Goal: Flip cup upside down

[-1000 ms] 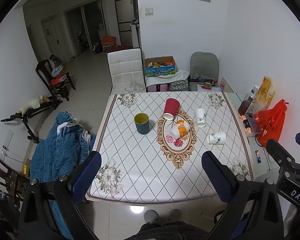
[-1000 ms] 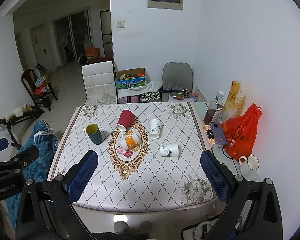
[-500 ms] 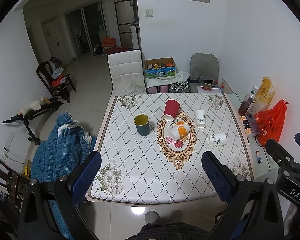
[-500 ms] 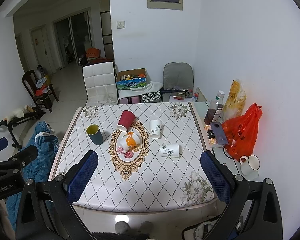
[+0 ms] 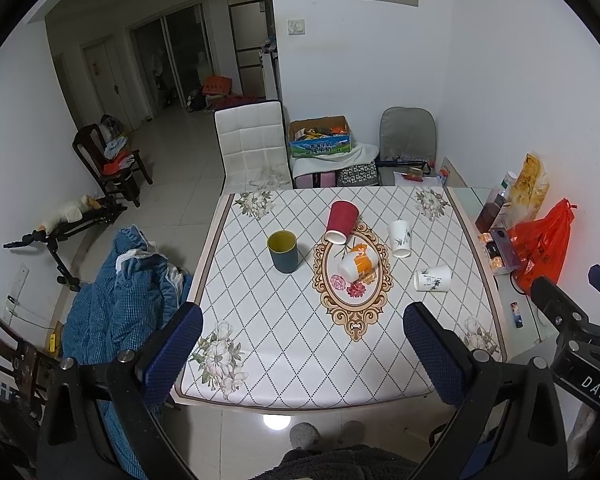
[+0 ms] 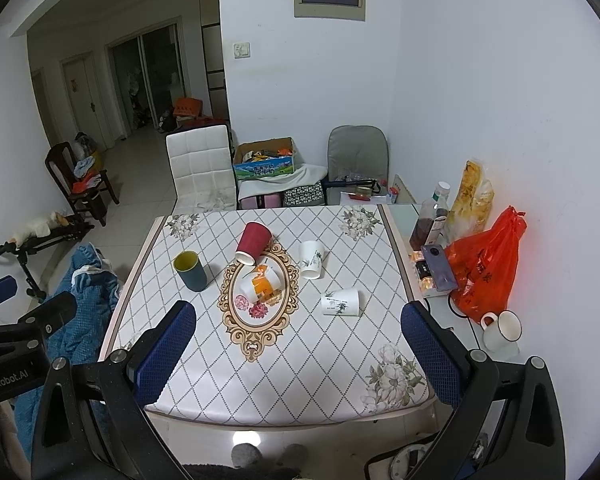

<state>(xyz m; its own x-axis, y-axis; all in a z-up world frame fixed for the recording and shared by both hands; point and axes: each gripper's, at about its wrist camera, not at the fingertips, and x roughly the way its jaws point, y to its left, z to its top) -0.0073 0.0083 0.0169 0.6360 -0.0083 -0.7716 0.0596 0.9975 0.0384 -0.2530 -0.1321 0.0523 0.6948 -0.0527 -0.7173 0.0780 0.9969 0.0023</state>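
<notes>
Both wrist views overlook the same table from afar.

The right tongs hang with jaws wide apart above the tabletop's near edge. Beyond stand a green cup upright at left, a tilted red cup, and three white cups, two lying sideways.

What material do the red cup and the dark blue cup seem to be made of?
The red cup looks like paper: matte wall, thin white rolled rim, tapered shape. The dark blue cup looks like plastic or glazed ceramic: thicker straight wall, smooth surface, yellow inside. The pictures do not settle which.
</notes>
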